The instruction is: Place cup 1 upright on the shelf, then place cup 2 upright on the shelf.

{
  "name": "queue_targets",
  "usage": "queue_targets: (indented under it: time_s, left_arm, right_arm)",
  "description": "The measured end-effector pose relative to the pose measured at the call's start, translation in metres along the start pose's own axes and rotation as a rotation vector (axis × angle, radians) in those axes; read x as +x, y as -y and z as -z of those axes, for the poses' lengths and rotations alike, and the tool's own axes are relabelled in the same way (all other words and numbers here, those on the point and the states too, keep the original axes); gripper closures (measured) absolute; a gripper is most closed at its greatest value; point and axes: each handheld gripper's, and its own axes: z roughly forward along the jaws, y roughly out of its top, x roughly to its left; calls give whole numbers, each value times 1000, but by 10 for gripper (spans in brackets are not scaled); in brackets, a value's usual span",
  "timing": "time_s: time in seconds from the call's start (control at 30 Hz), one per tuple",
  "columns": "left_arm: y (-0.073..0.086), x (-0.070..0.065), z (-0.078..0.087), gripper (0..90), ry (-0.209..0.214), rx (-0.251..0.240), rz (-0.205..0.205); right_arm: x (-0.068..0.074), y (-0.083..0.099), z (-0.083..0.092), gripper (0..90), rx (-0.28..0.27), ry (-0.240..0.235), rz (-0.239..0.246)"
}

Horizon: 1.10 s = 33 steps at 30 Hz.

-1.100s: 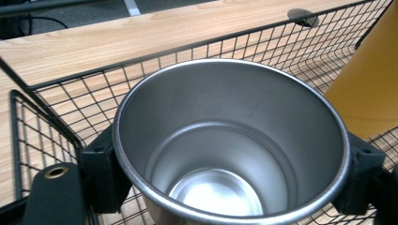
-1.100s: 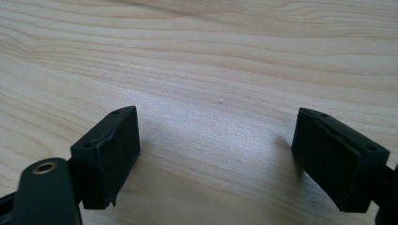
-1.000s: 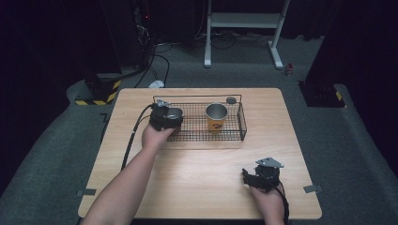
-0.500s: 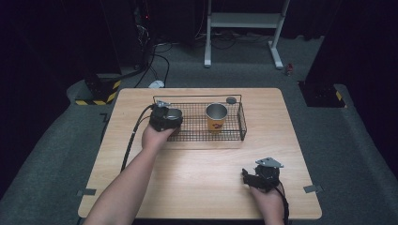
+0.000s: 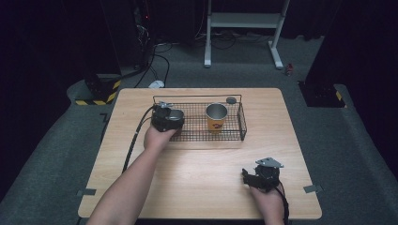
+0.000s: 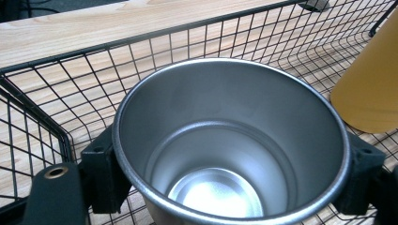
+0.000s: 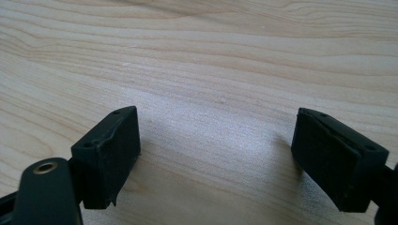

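I see one wooden table (image 5: 197, 173) bearing one black wire basket (image 5: 237, 136), set toward its far edge. Two metal cups are in the basket: an orange-labelled one (image 5: 216, 117) standing, and a plain steel cup (image 6: 230, 150) pinched by my left gripper (image 5: 167, 119) at the basket's left end, probably lowered there for placing. My right gripper (image 5: 263, 176) rests idle on the near table, jaws spread, holding nothing

Two steel cups are in the scene: one plain cup (image 6: 230, 150) and one orange-labelled cup (image 5: 216, 117), both inside the one wire basket (image 5: 239, 133). One small dark disc (image 5: 231, 100) lies just behind the basket.
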Motion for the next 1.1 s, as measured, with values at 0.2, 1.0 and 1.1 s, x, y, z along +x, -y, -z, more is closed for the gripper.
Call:
queue_targets:
  time_s: [0.2,1.0,1.1]
  left_arm:
    - [-4,-2,1,186,7,-22,-25]
    - [-9,-3,1,36,-8,90,-35]
    - [-11,-5,6,1,0,60,-28]
  right_arm:
    - [0,0,0,159,0,1,-3]
    - [0,0,0,160,1,-7,1]
    - [1,0,0,160,2,-6,1]
